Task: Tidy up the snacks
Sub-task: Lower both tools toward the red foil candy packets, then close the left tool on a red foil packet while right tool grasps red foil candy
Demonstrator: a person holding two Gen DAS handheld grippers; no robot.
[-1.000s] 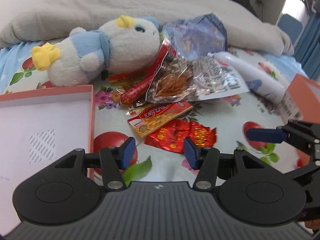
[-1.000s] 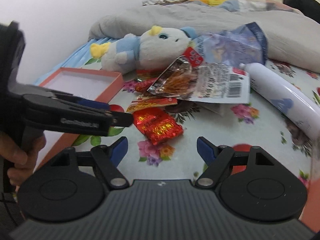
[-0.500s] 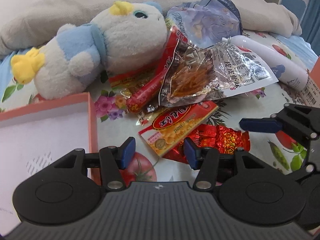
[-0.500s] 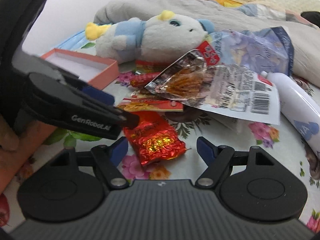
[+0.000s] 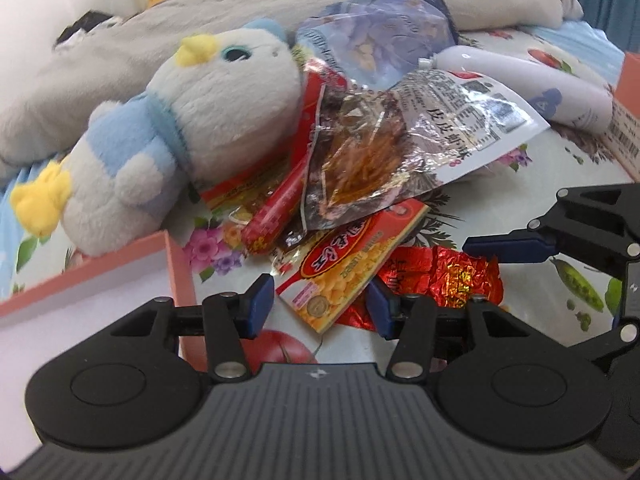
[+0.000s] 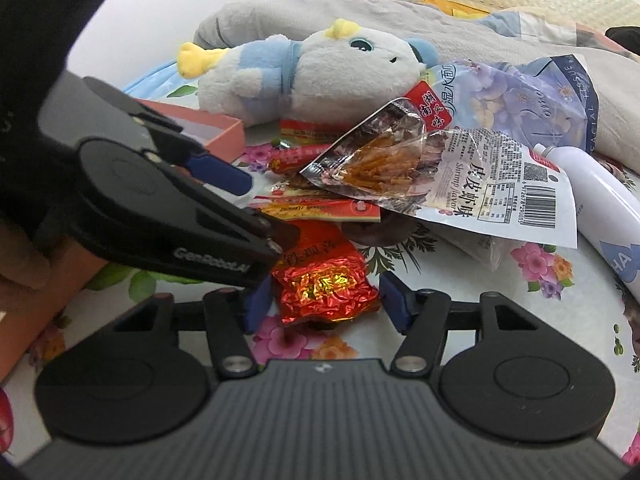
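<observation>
A pile of snacks lies on a flowered sheet. My left gripper [image 5: 320, 300] is open, its jaws on either side of the near corner of a flat yellow-and-red corn snack packet [image 5: 348, 264]. My right gripper [image 6: 324, 304] is open, its jaws on either side of a crinkled red foil packet [image 6: 320, 280], which also shows in the left wrist view [image 5: 452, 276]. A clear shrimp-stick bag [image 5: 392, 148] and a red sausage [image 5: 280, 208] lie further back. An open orange box [image 5: 178, 256] sits at the left.
A white-and-blue plush toy [image 5: 192, 120] lies behind the snacks. A tissue pack [image 5: 380, 36] and a white bottle [image 5: 532, 84] lie at the back right. A grey blanket [image 5: 100, 60] runs along the far side. Another orange box edge [image 5: 628, 76] is at the right.
Both grippers have moved forward into the pile. The left now frames the corn packet's corner and the right now frames the red foil packet. The right gripper's jaws have narrowed.
</observation>
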